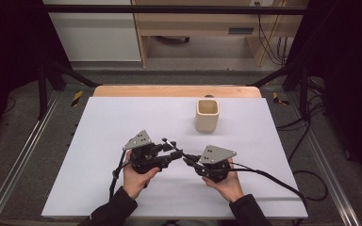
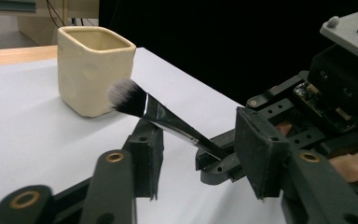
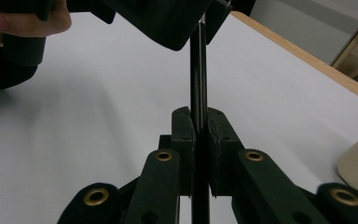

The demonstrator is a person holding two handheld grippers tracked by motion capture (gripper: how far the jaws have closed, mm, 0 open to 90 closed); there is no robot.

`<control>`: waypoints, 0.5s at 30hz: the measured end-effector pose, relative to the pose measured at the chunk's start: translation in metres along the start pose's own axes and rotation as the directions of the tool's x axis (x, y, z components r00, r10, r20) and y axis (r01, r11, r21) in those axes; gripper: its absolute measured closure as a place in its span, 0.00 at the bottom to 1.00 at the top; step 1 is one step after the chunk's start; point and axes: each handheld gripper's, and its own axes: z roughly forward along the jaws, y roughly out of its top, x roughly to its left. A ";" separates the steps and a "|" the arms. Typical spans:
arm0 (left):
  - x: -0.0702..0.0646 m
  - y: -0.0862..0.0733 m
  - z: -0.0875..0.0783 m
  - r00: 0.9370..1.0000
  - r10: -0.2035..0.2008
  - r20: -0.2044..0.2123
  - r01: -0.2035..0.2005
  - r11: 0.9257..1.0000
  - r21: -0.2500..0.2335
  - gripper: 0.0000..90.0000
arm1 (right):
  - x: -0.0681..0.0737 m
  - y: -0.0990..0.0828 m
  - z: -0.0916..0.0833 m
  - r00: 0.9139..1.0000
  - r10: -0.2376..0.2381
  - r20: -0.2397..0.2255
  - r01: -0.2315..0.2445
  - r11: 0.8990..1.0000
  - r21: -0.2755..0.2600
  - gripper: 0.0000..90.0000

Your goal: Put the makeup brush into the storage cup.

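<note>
A makeup brush [image 2: 158, 114] with a black handle and a white-tipped head sticks up at a slant over the white mat. My right gripper [image 3: 199, 123] is shut on the lower part of the brush handle [image 3: 198, 70]. My left gripper [image 2: 200, 133] stands open around the brush, one pad [image 2: 147, 156] on each side, and neither pad presses on it. In the high view the brush [image 1: 173, 147] bridges the left gripper [image 1: 169, 153] and the right gripper [image 1: 188, 161], both near the table's front middle. A cream square cup [image 1: 207, 115] stands upright behind them.
The white mat [image 1: 122, 117] covers a wooden table whose edge shows at the back. The cup [image 2: 93, 70] is a short way beyond the brush head, with bare mat to its left. A hand holds each gripper from the front edge.
</note>
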 end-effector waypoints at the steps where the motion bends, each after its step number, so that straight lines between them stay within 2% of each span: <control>1: 0.000 0.000 0.000 1.000 -0.005 0.000 0.005 1.000 -0.001 0.64 | 0.000 0.000 0.000 1.000 0.001 -0.001 -0.001 1.000 -0.001 0.93; 9: 0.002 -0.002 -0.001 1.000 -0.022 0.000 0.022 1.000 -0.012 0.76 | 0.001 -0.001 0.002 1.000 0.005 -0.009 -0.005 1.000 -0.004 0.93; 15: 0.003 -0.002 -0.002 0.999 -0.033 0.004 0.033 0.999 -0.020 0.76 | 0.002 -0.002 0.004 1.000 0.005 -0.015 -0.005 1.000 0.000 0.93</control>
